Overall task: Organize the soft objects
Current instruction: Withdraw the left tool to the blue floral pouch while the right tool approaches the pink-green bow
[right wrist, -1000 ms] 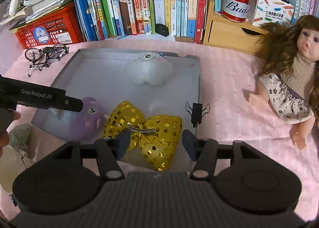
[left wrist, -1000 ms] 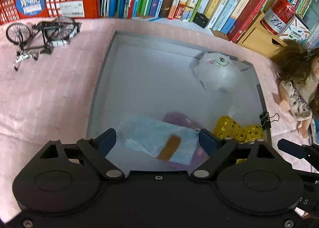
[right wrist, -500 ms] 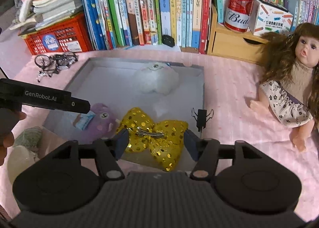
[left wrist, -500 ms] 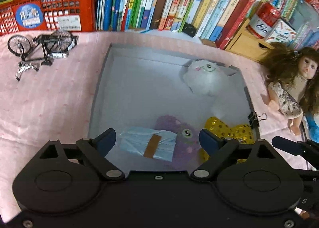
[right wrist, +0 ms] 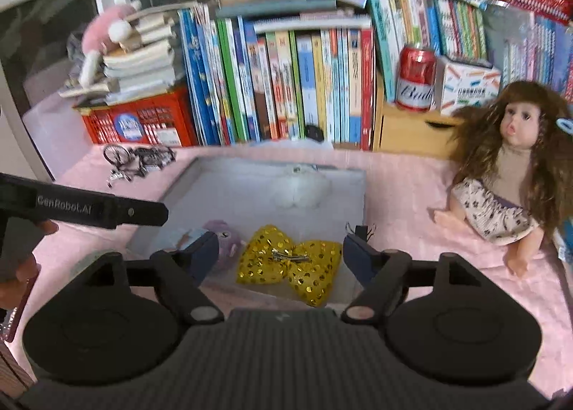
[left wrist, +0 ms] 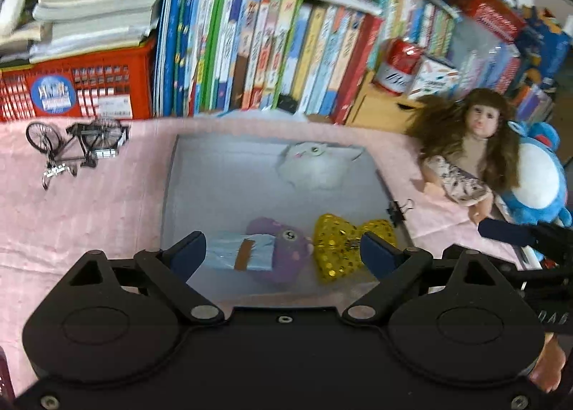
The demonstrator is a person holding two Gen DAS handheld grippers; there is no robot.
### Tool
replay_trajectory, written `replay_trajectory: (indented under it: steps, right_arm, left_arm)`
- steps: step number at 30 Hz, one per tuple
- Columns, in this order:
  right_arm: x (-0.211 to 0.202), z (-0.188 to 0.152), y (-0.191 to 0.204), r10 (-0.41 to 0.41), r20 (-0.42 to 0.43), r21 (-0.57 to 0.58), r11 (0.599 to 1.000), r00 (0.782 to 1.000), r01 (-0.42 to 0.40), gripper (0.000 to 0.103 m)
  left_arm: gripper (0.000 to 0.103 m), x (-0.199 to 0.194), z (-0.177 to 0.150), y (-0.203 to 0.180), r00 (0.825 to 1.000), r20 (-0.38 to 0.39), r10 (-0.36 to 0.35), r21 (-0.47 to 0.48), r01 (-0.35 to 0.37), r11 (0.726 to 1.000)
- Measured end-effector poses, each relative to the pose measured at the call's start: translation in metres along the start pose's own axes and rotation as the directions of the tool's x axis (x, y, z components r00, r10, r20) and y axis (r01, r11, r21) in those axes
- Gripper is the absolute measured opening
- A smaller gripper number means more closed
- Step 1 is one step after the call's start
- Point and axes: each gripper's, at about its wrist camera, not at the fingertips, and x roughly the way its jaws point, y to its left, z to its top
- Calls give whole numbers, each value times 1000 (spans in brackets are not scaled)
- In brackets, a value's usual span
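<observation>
Both grippers, left gripper [left wrist: 283, 250] and right gripper [right wrist: 281, 252], released, empty, above tray [left wrist: 215, 173] near edge; far half roomy.

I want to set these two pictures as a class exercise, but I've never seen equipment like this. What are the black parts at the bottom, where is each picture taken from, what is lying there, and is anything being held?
No robot here: a person holds a two-finger gripper in each hand, each with a camera looking forward along its fingers. One picture is from the left gripper, the other from the right gripper. Both are open and hold nothing. On the pink cloth lies a grey tray containing a white plush, a purple plush, a blue packet and a gold sequin bow. Outside the tray sit a doll and a model bicycle; books stand behind.
</observation>
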Motion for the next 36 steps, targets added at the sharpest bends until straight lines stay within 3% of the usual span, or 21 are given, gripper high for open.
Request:
replay_trajectory:
  steps: [6, 15, 23, 31, 36]
  right_arm:
    - [-34, -18, 1, -10, 96, -5, 1000, 995, 10, 88]
    - [-68, -60, 1, -42, 193, 12, 999, 980, 41, 88]
    - [-82, -101, 10, -96, 270, -26, 994, 958, 107, 91]
    - [-87, -141, 20, -87, 292, -52, 993, 952, 107, 94]
    - [-85, -167, 23, -122, 319, -17, 991, 940, 134, 103]
  left_arm:
    - [96, -38, -29, -5, 994, 104, -42, 37, 39, 999]
    - [100, -76, -80, -10, 970, 243, -19, 100, -6, 995]
    - [101, -87, -125, -7, 962, 274, 20, 127, -56, 990]
    - [101, -89, -165, -2, 952, 294, 83, 126, -124, 984]
    - [101, -87, -189, 3, 942, 322, 95, 121, -140, 983]
